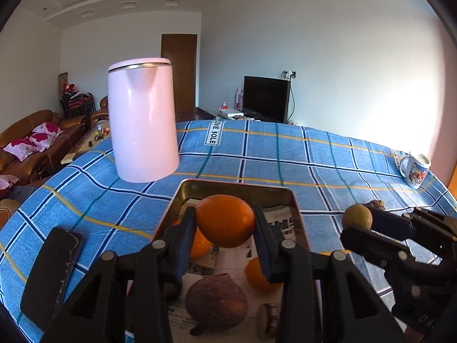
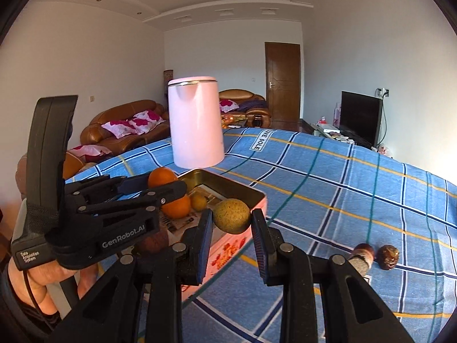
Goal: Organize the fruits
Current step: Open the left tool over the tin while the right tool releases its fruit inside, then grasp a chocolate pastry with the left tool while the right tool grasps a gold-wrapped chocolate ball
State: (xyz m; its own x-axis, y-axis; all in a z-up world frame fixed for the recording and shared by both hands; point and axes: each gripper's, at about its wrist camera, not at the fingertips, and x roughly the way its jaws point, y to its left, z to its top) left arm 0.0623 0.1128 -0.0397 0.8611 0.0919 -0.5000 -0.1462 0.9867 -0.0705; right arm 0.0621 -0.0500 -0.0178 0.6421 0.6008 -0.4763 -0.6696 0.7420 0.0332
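2 close wrist views share tin (image 1: 297,208).

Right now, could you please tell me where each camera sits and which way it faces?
Left wrist: on the left hand-held gripper, facing over the tin toward the kettle; its fingers hold an orange.
Right wrist: on the right hand-held gripper, facing the same way; its fingers hold a yellowish fruit.
Shared: tin, kettle, each other's gripper.
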